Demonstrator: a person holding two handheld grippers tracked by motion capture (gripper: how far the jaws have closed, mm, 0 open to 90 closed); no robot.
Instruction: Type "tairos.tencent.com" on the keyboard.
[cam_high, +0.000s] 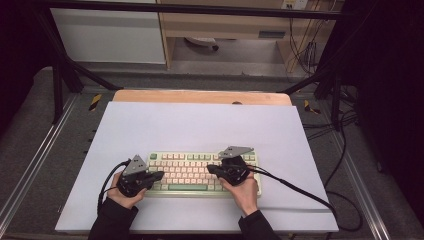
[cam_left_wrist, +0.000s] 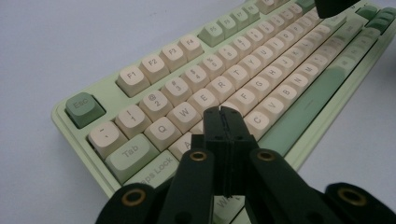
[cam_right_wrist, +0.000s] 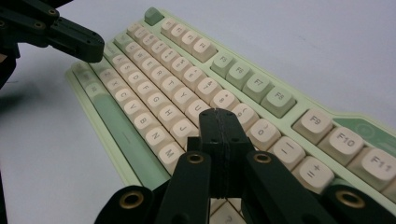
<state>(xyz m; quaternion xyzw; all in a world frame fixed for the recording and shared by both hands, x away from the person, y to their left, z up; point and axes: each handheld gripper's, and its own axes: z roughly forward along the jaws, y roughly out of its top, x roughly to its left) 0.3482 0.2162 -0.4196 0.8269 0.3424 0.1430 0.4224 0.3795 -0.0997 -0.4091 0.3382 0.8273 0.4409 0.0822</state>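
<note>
keyboard (cam_high: 192, 171) under both shut jaws, mid-table

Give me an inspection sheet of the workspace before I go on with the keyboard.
Surface: white sheet over a wooden table.
Job's things: green and cream keyboard, flat, near the front edge.
Clutter: nothing seen.
Grippers: left gripper shut, tips over the left-hand keys; right gripper shut, tips over the right-hand keys; neither holds anything.
Cables: left cable loops by the hand; right cable trails off the sheet's right corner.
Surroundings: black frame, grey floor, loose wires at the right.
</note>
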